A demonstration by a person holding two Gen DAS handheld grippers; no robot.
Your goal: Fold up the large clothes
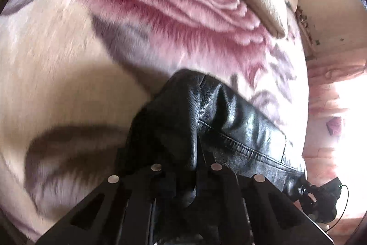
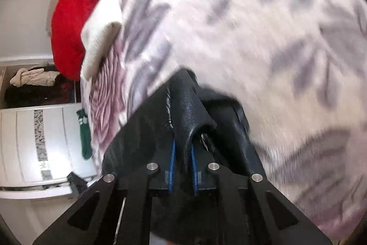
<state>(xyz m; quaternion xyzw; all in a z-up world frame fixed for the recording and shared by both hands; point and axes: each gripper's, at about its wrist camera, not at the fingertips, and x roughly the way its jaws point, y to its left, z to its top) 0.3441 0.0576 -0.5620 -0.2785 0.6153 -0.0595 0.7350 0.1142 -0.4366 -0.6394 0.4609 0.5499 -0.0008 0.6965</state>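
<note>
Both tongs, left tongs (image 1: 197,153) and right tongs (image 2: 183,148), are clenched on the black leather jacket (image 1: 229,121); heavy, slick, stiff folds are best gripped at seams.

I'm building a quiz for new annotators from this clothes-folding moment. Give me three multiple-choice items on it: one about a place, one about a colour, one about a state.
1. Where does the red garment lie in the right wrist view?
A. upper left, beside the folded cream knit
B. lower right
C. between the jaws

2. What colour is the garment that both grippers hold?
A. green
B. black
C. cream

3. How does the right gripper stand?
A. wide open, nothing in it
B. out of view
C. shut on the black leather jacket

Answers: 1 A, the red sits at the edge of the floral blanket, against the cream knit. 2 B, shiny black leather with stitching runs into the left gripper too. 3 C, its blue pads pinch a leather fold.
</note>
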